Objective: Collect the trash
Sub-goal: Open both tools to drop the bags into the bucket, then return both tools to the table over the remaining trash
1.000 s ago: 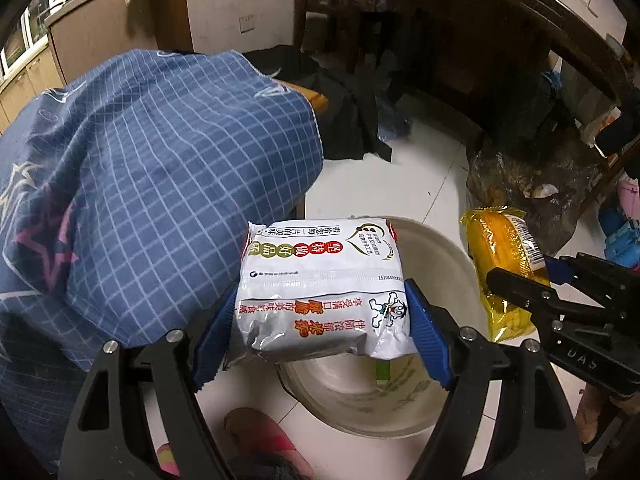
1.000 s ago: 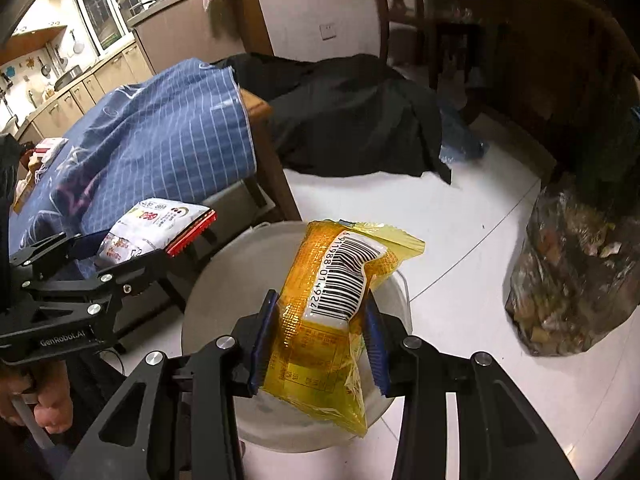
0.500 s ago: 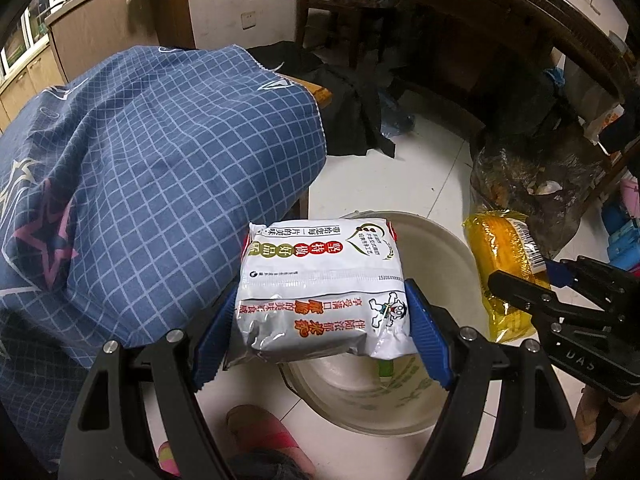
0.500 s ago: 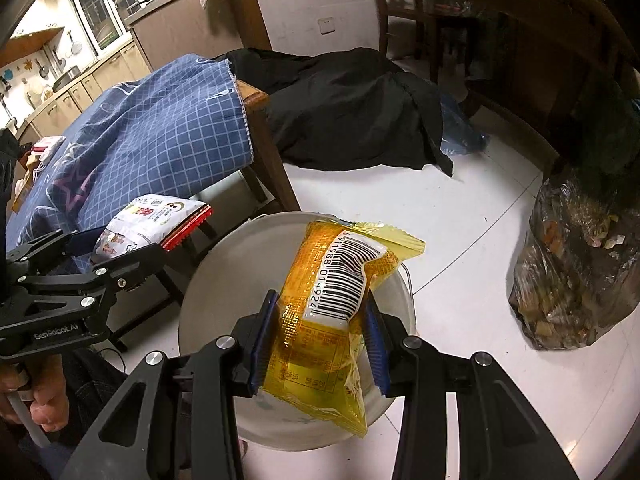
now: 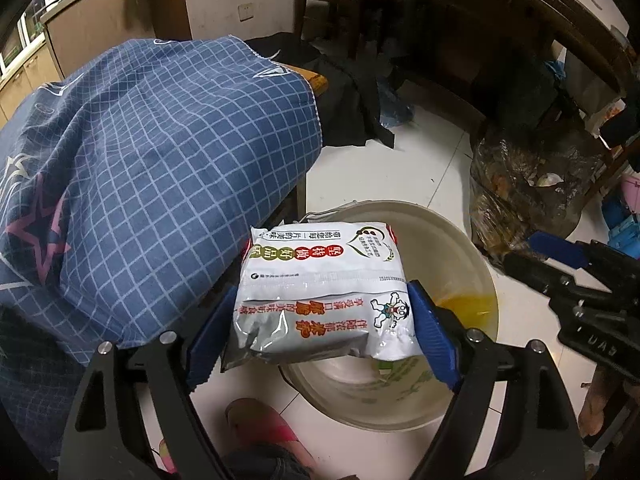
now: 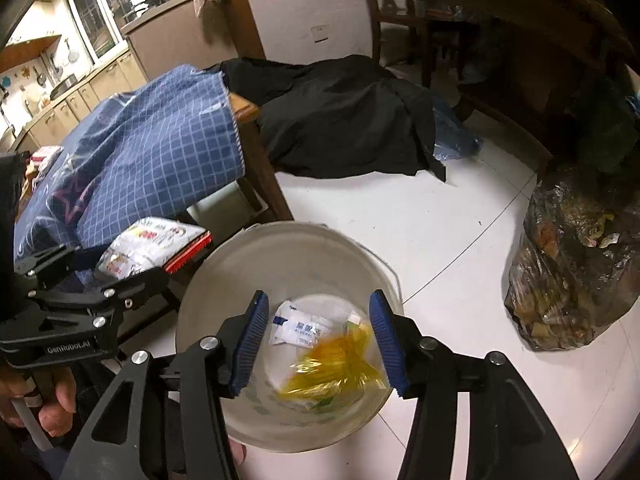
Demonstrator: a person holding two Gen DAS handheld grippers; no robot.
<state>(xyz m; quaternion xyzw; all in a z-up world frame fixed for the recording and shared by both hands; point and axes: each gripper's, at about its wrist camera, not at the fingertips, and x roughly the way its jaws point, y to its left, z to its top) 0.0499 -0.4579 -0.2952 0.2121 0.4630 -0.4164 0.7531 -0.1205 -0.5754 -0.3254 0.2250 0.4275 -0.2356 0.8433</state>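
Observation:
My left gripper (image 5: 320,332) is shut on a white snack packet (image 5: 320,292) with red print, held above the near rim of a white bucket (image 5: 460,248). In the right wrist view the same packet (image 6: 148,248) sits left of the bucket (image 6: 224,276). My right gripper (image 6: 316,344) is open over the bucket mouth. A yellow snack packet (image 6: 336,372), blurred, lies inside the bucket beside a white wrapper (image 6: 300,328). It shows as a yellow patch in the left wrist view (image 5: 468,308). The right gripper (image 5: 568,276) appears at that view's right edge.
A table under a blue checked cloth (image 5: 152,168) stands left of the bucket. A full dark trash bag (image 6: 576,272) sits on the white tiled floor at the right. A black cloth (image 6: 340,120) lies on the floor behind. A pink slipper (image 5: 264,424) is below the bucket.
My right gripper has opened and the yellow packet has dropped from it into the bucket. My left gripper still holds the white packet in about the same place.

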